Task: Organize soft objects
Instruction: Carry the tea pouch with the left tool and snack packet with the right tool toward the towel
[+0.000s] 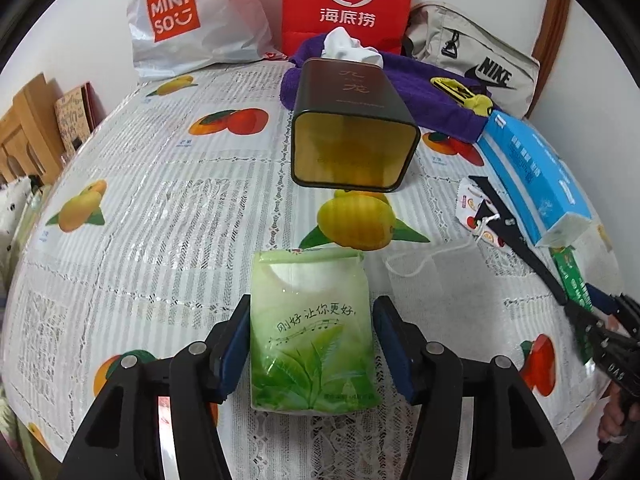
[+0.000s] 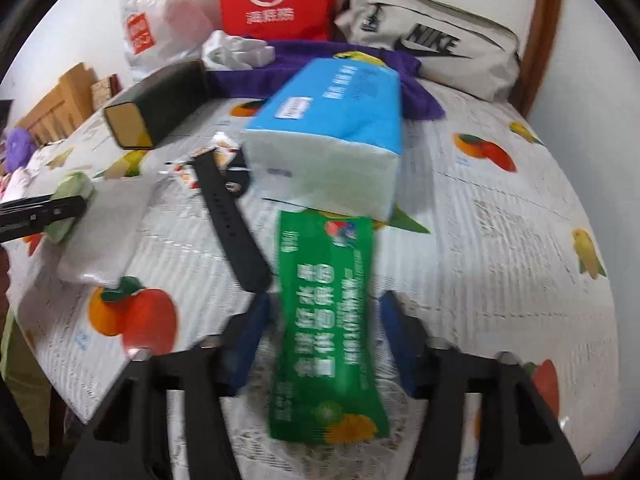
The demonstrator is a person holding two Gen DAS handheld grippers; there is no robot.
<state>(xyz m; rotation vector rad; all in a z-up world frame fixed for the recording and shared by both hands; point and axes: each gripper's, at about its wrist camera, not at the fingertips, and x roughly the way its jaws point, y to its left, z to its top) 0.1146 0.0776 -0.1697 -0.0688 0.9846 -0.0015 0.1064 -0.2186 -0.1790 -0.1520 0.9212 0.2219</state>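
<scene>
Left gripper [image 1: 311,344]: jaws spread, light green tissue pack [image 1: 314,332] lies between them. Left pad touches or nearly touches its edge, right pad has a small gap, so not clamped. Pack is soft plastic with a tea-leaf print and dark Chinese script, a white panel at the far end. It lies flat on the table [image 1: 160,208] near the front edge, long axis running straight away from the gripper toward the dark tin [image 1: 354,136], which lies on its side with the open mouth facing the pack.

Right gripper [image 2: 320,340]: jaws spread either side of a dark green sachet [image 2: 328,320]. The frame is blurred, so I cannot tell whether the pads touch it. Sachet is glossy, with white lettering and fruit graphics at the near end. Long axis points away toward the blue tissue pack [image 2: 332,128], far end just under its front edge. Black strap [image 2: 232,216] lies just left of the sachet.
</scene>
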